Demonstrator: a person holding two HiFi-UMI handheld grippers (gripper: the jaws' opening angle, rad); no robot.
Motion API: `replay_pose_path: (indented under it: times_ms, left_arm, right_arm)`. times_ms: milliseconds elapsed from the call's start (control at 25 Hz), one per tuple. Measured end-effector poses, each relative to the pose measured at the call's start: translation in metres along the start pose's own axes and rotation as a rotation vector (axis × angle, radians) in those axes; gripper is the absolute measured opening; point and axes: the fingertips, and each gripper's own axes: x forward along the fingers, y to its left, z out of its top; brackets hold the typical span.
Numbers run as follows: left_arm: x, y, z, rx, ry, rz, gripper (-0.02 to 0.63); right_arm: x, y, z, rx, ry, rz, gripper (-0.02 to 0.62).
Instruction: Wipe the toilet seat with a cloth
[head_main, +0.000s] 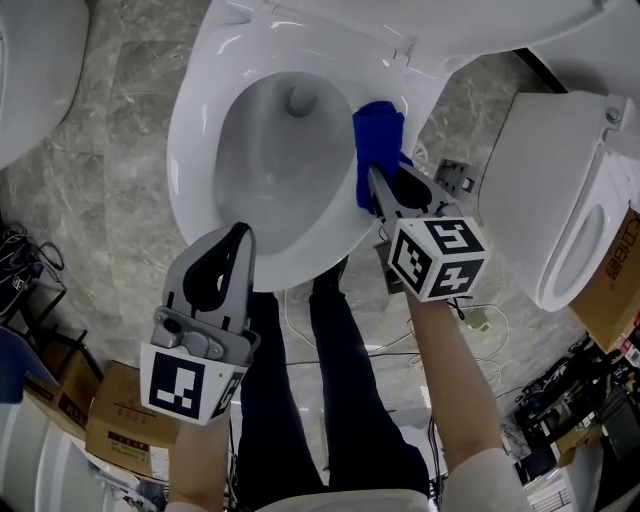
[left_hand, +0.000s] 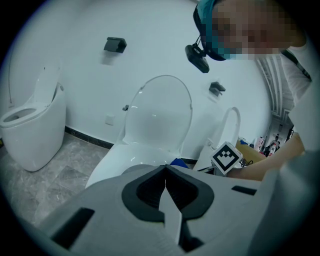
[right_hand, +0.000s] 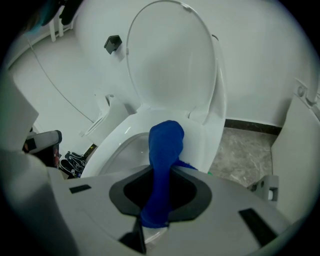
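- Hanging bunched from the right tool (head_main: 380, 192), the blue cloth (head_main: 378, 135) lies against the toilet seat (head_main: 193, 135) on the person's right side, close to the hinge.
- The right tool's jaws pinch the cloth. In the right gripper view the fabric runs down between them and stands out past their tips over the seat's rim.
- The seat is white and glossy, and it rings a pale bowl (head_main: 268, 160).
- The lid (head_main: 420, 22) stands raised behind the seat.
- The left tool (head_main: 238, 235) hovers over the near edge of the seat, well apart from the cloth. Its jaws are pressed together with nothing between them.
- The person's legs (head_main: 345, 390), in dark trousers, stand just below the front of the toilet.
- A second white toilet (head_main: 565, 190) stands to the right, and part of another (head_main: 30, 70) shows at the upper left.
- The floor (head_main: 120, 90) is grey marbled tile.
- Cardboard boxes (head_main: 115, 415) sit at the lower left.
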Motion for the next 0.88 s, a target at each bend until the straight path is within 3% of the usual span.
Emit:
replay_pose_path:
  times_ms: [760,880]
  left_arm:
    - [0.008,0.020,0.009,0.000,-0.002,-0.004,0.009]
    - [0.006,0.022,0.007,0.001,0.001,-0.006,0.009]
  right_arm:
    - [0.020,-0.011,0.032,-0.001,-0.008,-0.003,0.074]
    - [0.023,-0.012,0.038,0.066,-0.014,0.015,0.074]
